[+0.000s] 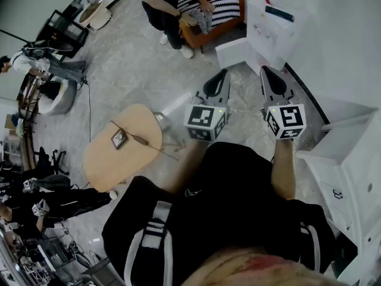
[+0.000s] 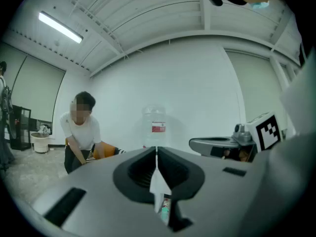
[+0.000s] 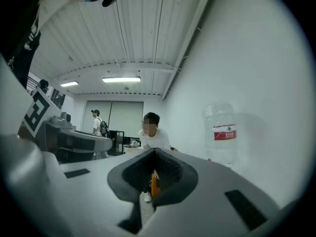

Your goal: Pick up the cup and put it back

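grey left gripper [image 1: 222,75]: jaws pressed together | right gripper [image 1: 266,71]: jaws pressed together | both side by side

left tool [image 1: 224,72] beside right tool [image 1: 264,70], above floor [image 1: 128,70].

Head view looks steeply down; both gripper views share the water bottle [image 2: 157,125].

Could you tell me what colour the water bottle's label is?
Red and white label; clearest in the right gripper view.
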### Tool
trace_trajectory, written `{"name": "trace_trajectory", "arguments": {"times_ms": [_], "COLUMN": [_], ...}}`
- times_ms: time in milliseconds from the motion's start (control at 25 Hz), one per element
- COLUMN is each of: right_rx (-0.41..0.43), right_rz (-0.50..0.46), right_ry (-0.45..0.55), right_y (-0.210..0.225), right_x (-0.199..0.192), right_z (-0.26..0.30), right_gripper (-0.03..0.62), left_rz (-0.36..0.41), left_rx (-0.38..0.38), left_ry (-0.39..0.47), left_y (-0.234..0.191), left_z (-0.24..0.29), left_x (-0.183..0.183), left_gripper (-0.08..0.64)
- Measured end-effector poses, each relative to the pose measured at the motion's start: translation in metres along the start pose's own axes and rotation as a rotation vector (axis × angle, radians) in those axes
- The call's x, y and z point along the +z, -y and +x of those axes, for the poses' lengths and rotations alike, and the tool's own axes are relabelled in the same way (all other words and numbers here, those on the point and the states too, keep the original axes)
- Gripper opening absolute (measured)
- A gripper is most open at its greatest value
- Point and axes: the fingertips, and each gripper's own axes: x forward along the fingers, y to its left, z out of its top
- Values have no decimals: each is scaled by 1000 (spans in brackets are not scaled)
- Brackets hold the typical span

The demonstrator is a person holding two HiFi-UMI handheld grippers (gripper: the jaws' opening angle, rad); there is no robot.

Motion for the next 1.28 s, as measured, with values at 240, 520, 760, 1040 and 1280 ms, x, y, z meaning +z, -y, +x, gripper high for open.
{"name": "trace_trajectory", "arguments": {"times_ms": [240,520,760,1040,1280], "right_rx": [-16,-9,-35,-30,-65], "right_rz": [1,11,30,34,50], "right_ry": [-9,6,-6,-31,-44], "right_y": [4,7,19,15,34], "right_x": [1,0,-4,-9,-16], "right_z": [-7,0,-5,-1,5], "right_gripper": [11,11,11,11,11], "left_rz": [-6,22,22,9,10], "left_rx": [-7,-2,-27,-44,-72], "left_ry": [-8,4,6,2,-18], "left_y": [7,5,14,14,13], "left_z": [2,11,18,22,41], "left_x": [2,3,3,1,-2], "left_gripper": [15,15,15,15,15]}}
